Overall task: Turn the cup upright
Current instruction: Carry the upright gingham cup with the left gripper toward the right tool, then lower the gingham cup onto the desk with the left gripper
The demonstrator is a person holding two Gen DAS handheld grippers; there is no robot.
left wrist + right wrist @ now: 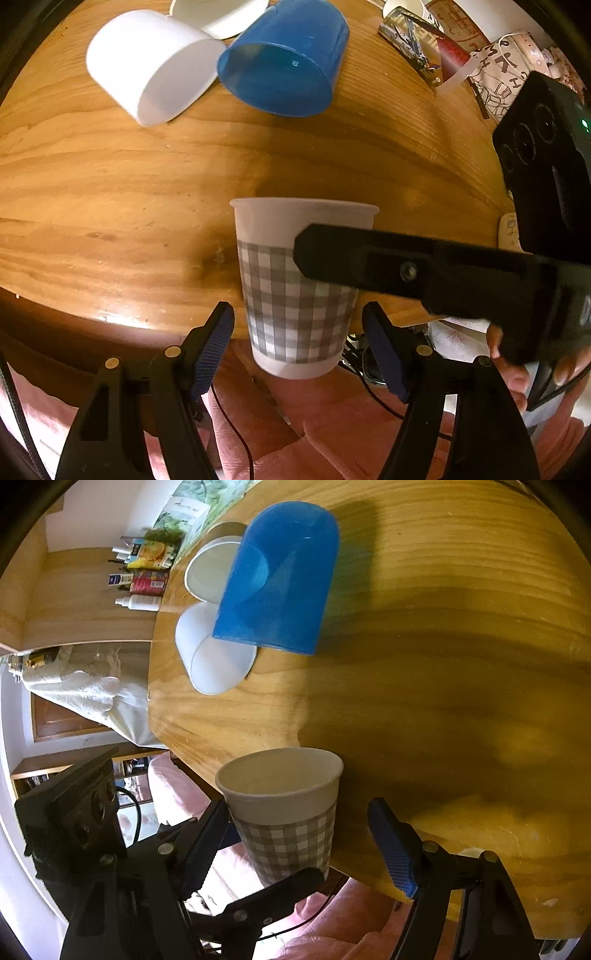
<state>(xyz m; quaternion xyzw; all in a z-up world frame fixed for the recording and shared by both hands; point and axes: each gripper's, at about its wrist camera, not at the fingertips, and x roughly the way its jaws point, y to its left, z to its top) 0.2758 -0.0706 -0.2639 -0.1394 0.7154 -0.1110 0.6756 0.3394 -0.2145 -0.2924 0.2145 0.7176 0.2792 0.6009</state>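
Observation:
A paper cup with a grey check band is upright, mouth up, held in the air just off the wooden table's near edge. My left gripper is open, its blue pads either side of the cup's lower half with gaps. A finger of my right gripper crosses the cup's right side. In the right wrist view the cup sits between my right gripper's open fingers; the left pad is near it, the right pad is apart. What bears the cup is not visible.
A blue cup and a white cup lie on their sides at the table's far part, with a white bowl behind. Printed packets lie far right. Pink fabric lies below the table edge.

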